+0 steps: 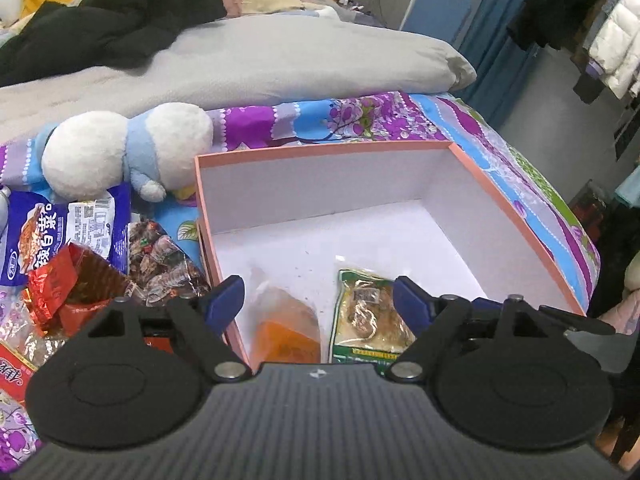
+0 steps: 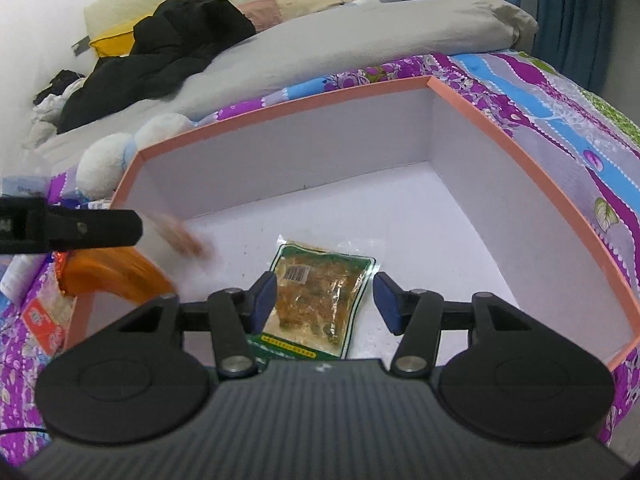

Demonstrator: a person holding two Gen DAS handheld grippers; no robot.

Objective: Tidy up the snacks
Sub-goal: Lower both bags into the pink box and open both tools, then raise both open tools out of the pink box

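Currently both grippers hover over the box on the bed. Left gripper fingers apart, empty, orange pouch below. Right gripper fingers apart, astride the green pouch on the box floor, not clamped.

box on bed | two packets in box: one left, other right | plush toy left of box
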